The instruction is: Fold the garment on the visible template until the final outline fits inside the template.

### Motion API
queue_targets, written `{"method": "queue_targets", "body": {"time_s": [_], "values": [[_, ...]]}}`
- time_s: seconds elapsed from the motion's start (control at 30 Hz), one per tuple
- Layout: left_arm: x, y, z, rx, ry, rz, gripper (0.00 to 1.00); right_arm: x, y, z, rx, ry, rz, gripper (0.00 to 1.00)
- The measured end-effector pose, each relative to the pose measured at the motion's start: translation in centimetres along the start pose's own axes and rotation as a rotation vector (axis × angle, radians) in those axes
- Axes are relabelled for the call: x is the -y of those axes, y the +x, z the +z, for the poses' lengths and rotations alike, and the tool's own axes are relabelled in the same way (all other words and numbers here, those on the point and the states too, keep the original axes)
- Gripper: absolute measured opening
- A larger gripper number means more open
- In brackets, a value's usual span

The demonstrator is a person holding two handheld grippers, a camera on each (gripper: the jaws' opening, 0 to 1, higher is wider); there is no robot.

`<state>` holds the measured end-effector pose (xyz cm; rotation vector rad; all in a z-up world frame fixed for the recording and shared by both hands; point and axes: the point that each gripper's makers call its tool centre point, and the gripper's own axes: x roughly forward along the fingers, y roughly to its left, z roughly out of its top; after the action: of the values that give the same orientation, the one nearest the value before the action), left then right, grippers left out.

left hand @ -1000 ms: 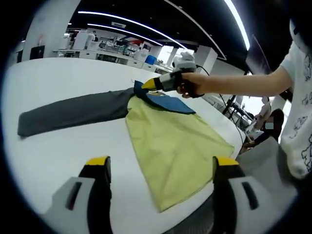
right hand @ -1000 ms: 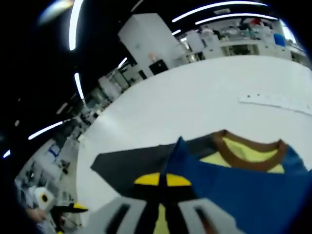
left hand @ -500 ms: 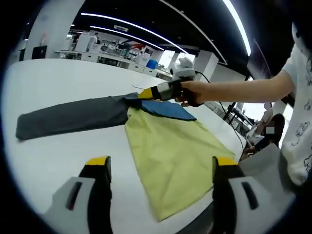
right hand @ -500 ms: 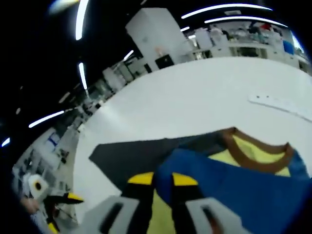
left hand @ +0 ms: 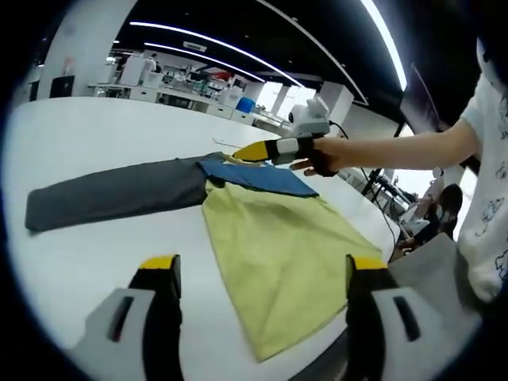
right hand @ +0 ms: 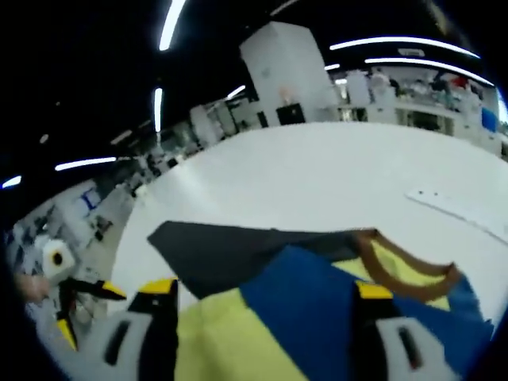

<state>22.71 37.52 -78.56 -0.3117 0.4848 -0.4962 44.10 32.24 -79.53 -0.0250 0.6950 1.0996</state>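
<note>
Spread flat on the white surface (left hand: 87,151): a yellow-bodied garment with a blue shoulder panel, a brown collar and a long dark grey sleeve (left hand: 278,238); yellow body reaching toward the near surface edge, grey sleeve stretched out to the left in the left gripper view.

Left tongs (left hand: 262,274) held wide apart above the near part of the surface, gripping nothing; yellow hem lying between and just beyond the two yellow-tipped jaws.

Right tongs (left hand: 252,150) seen in the left gripper view in a person's hand (left hand: 317,155), yellow tips closed together there, just over the blue shoulder panel near the collar; touching or not, cannot tell.

In the right gripper view, right tongs (right hand: 262,287) spread wide, nothing between them; garment (right hand: 317,294) directly below and ahead, blue panel between the jaws, brown collar just beyond the right jaw, grey sleeve running off past the left jaw.
</note>
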Motion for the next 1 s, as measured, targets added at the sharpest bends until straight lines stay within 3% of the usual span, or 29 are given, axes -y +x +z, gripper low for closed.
{"method": "queue_targets", "body": {"time_s": [0.3,0.47,0.8,1.0], "values": [[-1.0,0.1,1.4,0.016,0.010,0.011,0.81,0.9,-2.2,-0.3,0.001,-0.024,-0.033,0.99],[-3.0,-0.3,2.4,0.028,0.004,0.049,0.80,1.3,-5.5,-1.4,-0.036,-0.115,-0.061,0.99],[-5.2,-0.7,4.1,0.047,-0.001,0.094,0.80,3.4,-11.6,-3.6,-0.025,-0.084,-0.144,0.99],[-6.9,-1.0,4.3,0.016,0.012,0.124,0.79,3.9,-14.0,-5.0,-0.020,-0.047,-0.180,0.99]]}}
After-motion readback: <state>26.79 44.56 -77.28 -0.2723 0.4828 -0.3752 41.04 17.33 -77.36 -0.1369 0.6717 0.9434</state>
